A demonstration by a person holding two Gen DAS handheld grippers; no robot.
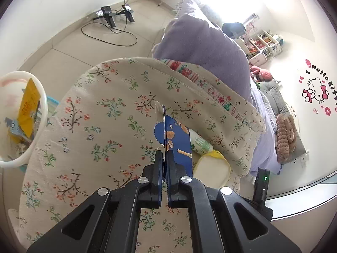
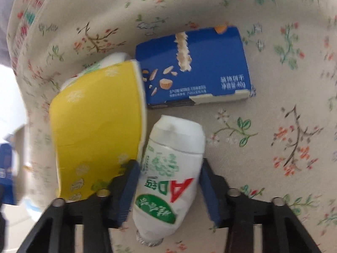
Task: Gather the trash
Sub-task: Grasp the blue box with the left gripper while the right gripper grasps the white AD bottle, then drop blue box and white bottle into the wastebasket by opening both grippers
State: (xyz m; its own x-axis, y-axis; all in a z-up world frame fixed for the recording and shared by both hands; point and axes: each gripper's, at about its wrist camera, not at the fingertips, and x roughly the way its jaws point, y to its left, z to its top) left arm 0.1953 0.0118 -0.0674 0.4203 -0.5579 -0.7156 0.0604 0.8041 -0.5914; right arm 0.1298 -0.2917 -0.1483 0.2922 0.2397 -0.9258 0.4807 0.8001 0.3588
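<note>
My left gripper [image 1: 164, 155] is shut on the edge of a flattened blue biscuit box [image 1: 178, 141] and holds it above the floral cushion [image 1: 94, 130]. In the right wrist view the same blue box [image 2: 195, 67] lies beyond a yellow paper cup [image 2: 94, 122] on its side. My right gripper [image 2: 168, 172] has its fingers on both sides of a white AD milk bottle [image 2: 170, 172] with green print, which lies cap toward the camera. The cup [image 1: 210, 168] and a bottle [image 1: 202, 145] also show in the left wrist view, to the right of the box.
A white bin [image 1: 21, 160] with a yellow wrapper inside stands at the left, beside the cushion. A purple pillow [image 1: 202, 48] lies behind the cushion. Black stands and cables [image 1: 113, 19] are on the tiled floor at the back.
</note>
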